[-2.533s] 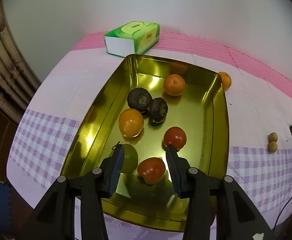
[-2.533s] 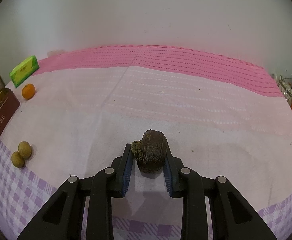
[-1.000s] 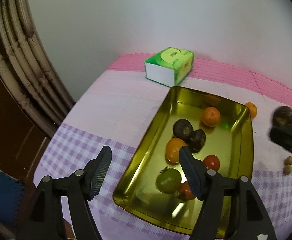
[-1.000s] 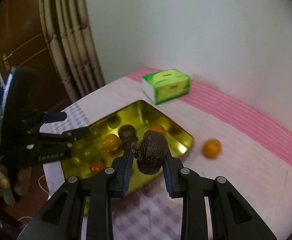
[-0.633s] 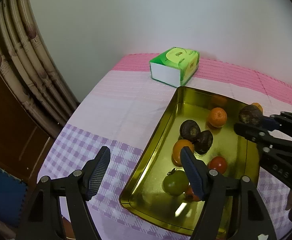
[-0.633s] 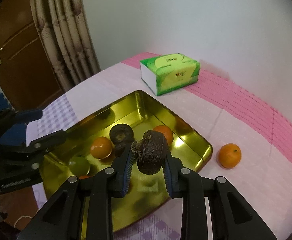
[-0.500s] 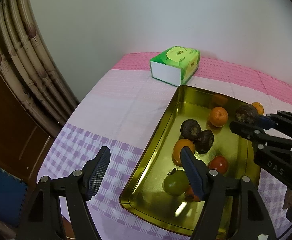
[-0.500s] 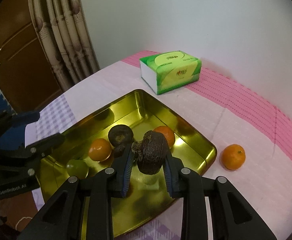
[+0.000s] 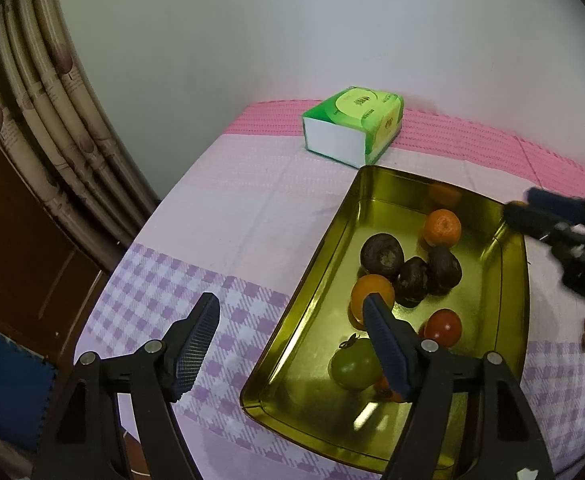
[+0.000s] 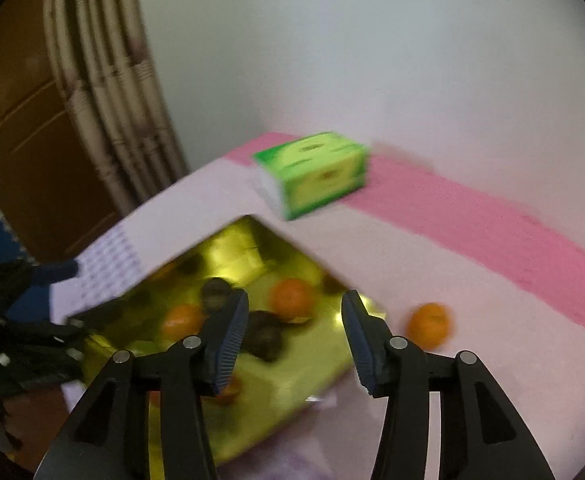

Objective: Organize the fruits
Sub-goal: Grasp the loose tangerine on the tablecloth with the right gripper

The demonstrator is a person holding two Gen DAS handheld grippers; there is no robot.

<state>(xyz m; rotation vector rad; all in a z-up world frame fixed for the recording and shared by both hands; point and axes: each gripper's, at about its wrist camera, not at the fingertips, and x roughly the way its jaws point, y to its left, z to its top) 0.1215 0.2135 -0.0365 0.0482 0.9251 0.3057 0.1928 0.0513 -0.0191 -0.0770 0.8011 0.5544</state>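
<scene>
Right gripper [image 10: 294, 338] jaws have just been opening, nothing between them — the dark fruit [image 10: 263, 335] is lying in the gold tray [image 10: 312, 364] just beyond the left finger and risks rolling. Left gripper [image 9: 290, 334] is hanging spread, empty.

Looks like a home: cloth-covered table [image 9: 252, 216] against a plain wall [image 9: 292, 40], tissue box [image 9: 352, 130] on it, curtain [image 9: 52, 120] and wooden door [image 10: 20, 120] beside the table.

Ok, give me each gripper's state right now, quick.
Left gripper: open, holding nothing.
Right gripper: open, jaws just opening, nothing between them.
</scene>
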